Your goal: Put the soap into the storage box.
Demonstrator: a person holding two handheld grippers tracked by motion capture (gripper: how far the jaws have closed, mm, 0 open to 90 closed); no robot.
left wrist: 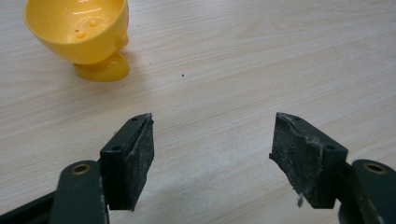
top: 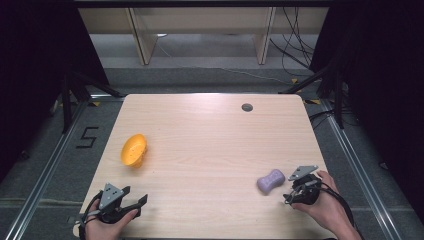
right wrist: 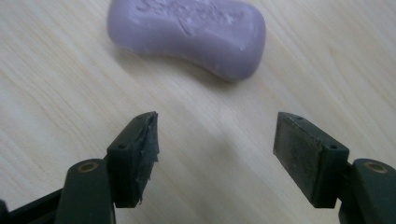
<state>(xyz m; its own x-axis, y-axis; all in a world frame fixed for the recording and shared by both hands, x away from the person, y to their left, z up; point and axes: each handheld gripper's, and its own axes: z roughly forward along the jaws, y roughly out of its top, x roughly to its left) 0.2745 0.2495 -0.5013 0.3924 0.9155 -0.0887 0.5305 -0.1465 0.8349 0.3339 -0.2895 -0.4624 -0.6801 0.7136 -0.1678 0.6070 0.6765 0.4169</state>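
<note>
A purple bar of soap [top: 270, 181] [right wrist: 189, 33] lies flat on the wooden table [top: 210, 145], toward the front right. My right gripper [top: 288, 195] [right wrist: 215, 149] rests just right of it, open, with bare table between its jaws. On the left side a yellow footed cup [top: 134, 150] [left wrist: 81, 32] lies tipped on its side. Near the front left corner my left gripper [top: 136, 200] [left wrist: 212, 149] is open and holds nothing; the cup lies some way ahead of it.
A small round grey grommet [top: 247, 107] sits near the table's far edge. Floor rails and cables run on both sides of the table, and wooden frame legs [top: 141, 45] stand beyond it.
</note>
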